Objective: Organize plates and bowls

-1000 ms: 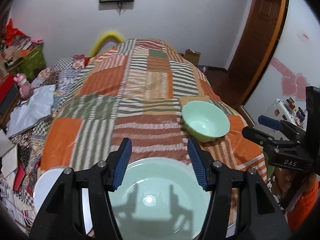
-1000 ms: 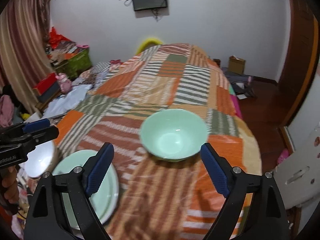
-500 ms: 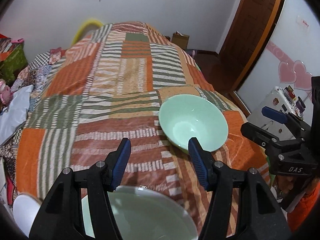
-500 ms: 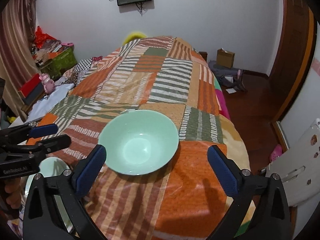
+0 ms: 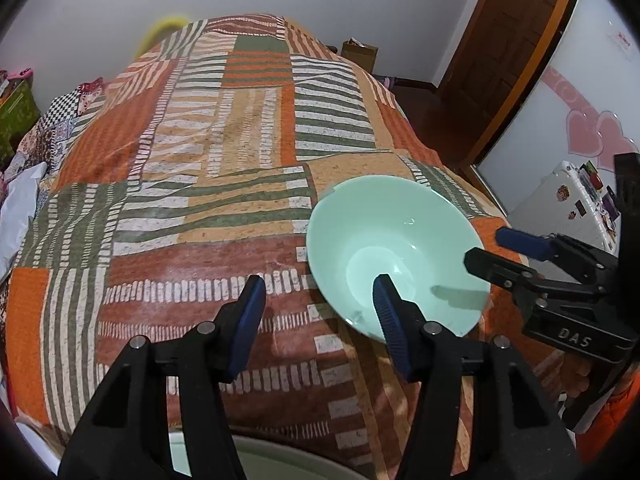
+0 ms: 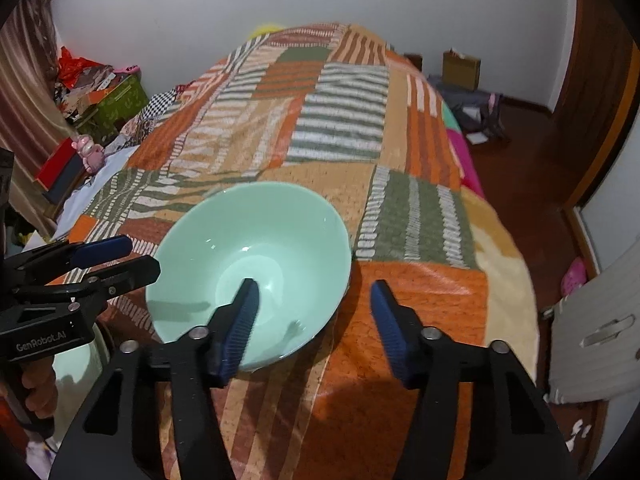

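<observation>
A pale green bowl (image 5: pixel 384 236) (image 6: pixel 256 240) stands upright on the patchwork bedspread (image 5: pixel 200 200). My left gripper (image 5: pixel 318 300) straddles the bowl's left rim, one finger inside and one outside. Its jaws are closing, with a gap still showing on both sides of the rim. My right gripper (image 6: pixel 314 300) straddles the opposite rim in the same way. Its jaws are closing too, and the pads stand clear of the rim. Each gripper shows in the other's view: the right gripper (image 5: pixel 484 245) and the left gripper (image 6: pixel 140 256). A pale green plate (image 5: pixel 256 460) (image 6: pixel 76 364) lies near the bed's front edge.
The bedspread stretches away behind the bowl. The bed's right edge drops to a wooden floor (image 6: pixel 532 176) with a cardboard box (image 6: pixel 460 70) and a wooden door (image 5: pixel 508 52). A white cabinet (image 6: pixel 600 328) stands close on the right. Boxes and clutter (image 6: pixel 100 100) line the left side.
Both grippers have come forward and down onto the bowl, one at each side of its rim. The right jaws widened and then narrowed. The green plate has slid to the left view's bottom edge.
</observation>
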Demonstrator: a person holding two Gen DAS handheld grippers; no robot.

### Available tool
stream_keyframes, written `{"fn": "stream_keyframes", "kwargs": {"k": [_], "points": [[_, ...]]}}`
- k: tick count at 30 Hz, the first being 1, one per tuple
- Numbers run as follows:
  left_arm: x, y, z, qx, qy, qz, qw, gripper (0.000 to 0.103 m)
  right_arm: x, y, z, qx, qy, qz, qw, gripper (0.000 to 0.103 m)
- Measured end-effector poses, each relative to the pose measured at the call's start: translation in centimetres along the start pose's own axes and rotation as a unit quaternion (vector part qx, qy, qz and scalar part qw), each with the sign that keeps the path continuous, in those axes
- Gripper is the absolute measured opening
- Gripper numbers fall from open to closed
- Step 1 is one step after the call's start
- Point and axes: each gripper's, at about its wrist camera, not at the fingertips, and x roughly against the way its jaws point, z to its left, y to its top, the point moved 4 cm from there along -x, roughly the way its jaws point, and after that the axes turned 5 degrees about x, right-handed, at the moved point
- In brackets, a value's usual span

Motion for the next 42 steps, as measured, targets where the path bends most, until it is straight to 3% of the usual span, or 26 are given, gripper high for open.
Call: {"fn": "stream_keyframes", "kwargs": {"k": [5,9,19,29,42], "points": [[-1.2,0.2,-0.5,-0.006,-0.005,0.010,0.9999,0.047,-1.2,0.0,-0.6,-0.014,0.020,0.019,1.000,0.036],[-2.0,0.3,-0.7,-0.011,-0.008,0.020,0.9997,0.035,-1.8,0.0,-0.9,-0.020,0.022,0.027,0.999,0.029],[-3.4,0.1,-0.6,-0.008,-0.008,0.033,0.9994,0.019,-2.9,-0.3,-0.1,-0.011,0.028,0.040,0.999,0.024],[-2.4,0.0,-0.8,-0.008,-0.003,0.024,0.9997,0.018,-1.4,-0.2,0.1,-0.018,0.019,0.024,0.999,0.021],[3.9,-0.7,-2.0,-0.017,-0.006,-0.023,0.9996,0.018,3.3,0.1,1.9,-0.016,0.015,-0.024,0.999,0.021]]}}
